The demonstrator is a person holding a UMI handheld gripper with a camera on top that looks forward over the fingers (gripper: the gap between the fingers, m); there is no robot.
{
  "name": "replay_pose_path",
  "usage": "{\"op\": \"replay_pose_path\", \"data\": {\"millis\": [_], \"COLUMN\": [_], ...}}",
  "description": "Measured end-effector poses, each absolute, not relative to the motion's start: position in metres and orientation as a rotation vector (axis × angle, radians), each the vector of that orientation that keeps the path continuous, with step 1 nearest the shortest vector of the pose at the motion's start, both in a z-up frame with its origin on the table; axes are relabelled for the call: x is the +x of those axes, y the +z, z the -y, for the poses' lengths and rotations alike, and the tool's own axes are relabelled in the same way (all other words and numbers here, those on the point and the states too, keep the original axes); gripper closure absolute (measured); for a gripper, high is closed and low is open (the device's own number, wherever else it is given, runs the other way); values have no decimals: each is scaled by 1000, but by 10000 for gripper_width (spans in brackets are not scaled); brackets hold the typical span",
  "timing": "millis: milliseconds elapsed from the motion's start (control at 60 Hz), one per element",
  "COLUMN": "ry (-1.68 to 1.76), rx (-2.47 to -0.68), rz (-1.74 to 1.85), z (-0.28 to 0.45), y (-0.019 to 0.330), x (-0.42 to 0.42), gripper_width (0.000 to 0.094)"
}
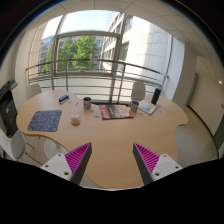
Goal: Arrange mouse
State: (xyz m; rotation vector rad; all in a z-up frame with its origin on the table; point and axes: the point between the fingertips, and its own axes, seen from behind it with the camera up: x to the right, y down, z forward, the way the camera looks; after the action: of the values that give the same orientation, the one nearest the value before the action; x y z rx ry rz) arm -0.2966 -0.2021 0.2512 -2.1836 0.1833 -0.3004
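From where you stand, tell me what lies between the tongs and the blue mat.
Only bare tabletop, as the gripper view shows. The open tongs hold nothing and hang short of the blue mat.

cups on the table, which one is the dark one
The dark cup stands farther back, near the magazine. The other cup is pale and sits closer to the open hand-held gripper, beside the blue mat.

The gripper (112,160) hangs level, pointing forward, its two fingers spread wide apart with nothing between them. The left finger (78,158) and right finger (147,157) each show a magenta pad on the inner face, tips angled slightly toward one another.
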Motion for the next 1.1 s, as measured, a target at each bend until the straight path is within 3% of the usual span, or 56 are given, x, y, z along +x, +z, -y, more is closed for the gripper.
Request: {"op": "replay_pose_path", "data": {"millis": [150,333,517,883,983,1100], "ry": [-268,-187,-105,5,14,38], "rx": [-2250,-2362,-2333,-2261,-2267,-2274], "rz": [-165,-102,22,114,102,84], "z": [205,162,53,-175,-209,-227], "y": [214,122,64,6,-9,-15], "x": [-309,-356,-397,-454,-455,-454], "gripper_width": [86,87,87,90,171,387]}}
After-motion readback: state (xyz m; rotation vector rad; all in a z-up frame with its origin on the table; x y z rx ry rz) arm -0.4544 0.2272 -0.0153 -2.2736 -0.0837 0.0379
